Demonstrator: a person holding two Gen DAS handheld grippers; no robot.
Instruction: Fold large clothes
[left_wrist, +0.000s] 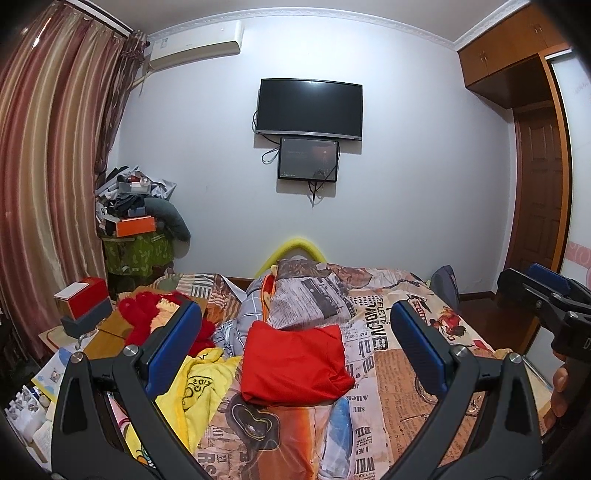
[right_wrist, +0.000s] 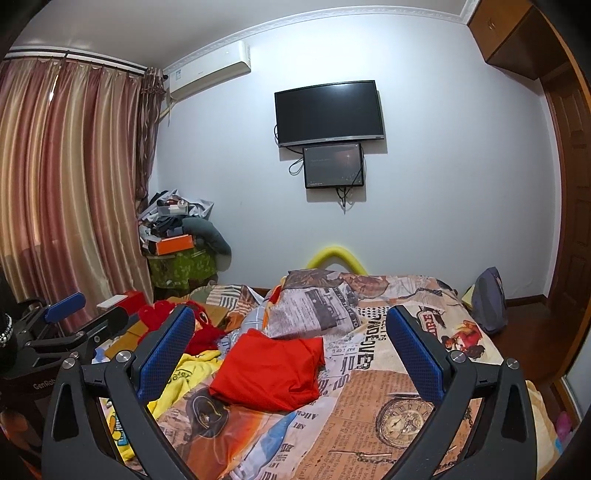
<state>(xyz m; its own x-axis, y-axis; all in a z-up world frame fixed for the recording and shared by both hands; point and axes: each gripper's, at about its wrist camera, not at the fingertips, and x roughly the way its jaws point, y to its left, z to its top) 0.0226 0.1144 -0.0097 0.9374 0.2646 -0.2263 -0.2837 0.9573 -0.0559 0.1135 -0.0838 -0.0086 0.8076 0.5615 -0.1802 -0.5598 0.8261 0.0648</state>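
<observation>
Both grippers, left (left_wrist: 295, 343) and right (right_wrist: 291, 347), hover with fingers wide and empty over a folded red garment (left_wrist: 295, 363) on the bed (left_wrist: 402, 369); soft, light, likely best pinched at edges.

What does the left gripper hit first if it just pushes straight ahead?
Most likely the folded red garment: it lies dead centre between the open left gripper fingers, on the printed bedspread. Nothing shows in between. Depth is uncertain in the fisheye; a high line could pass over it to the rumpled newsprint bedding behind.

Folded garment (left_wrist: 295, 363) lies on bed (left_wrist: 417, 373), pile (left_wrist: 199, 380) to its left.
</observation>
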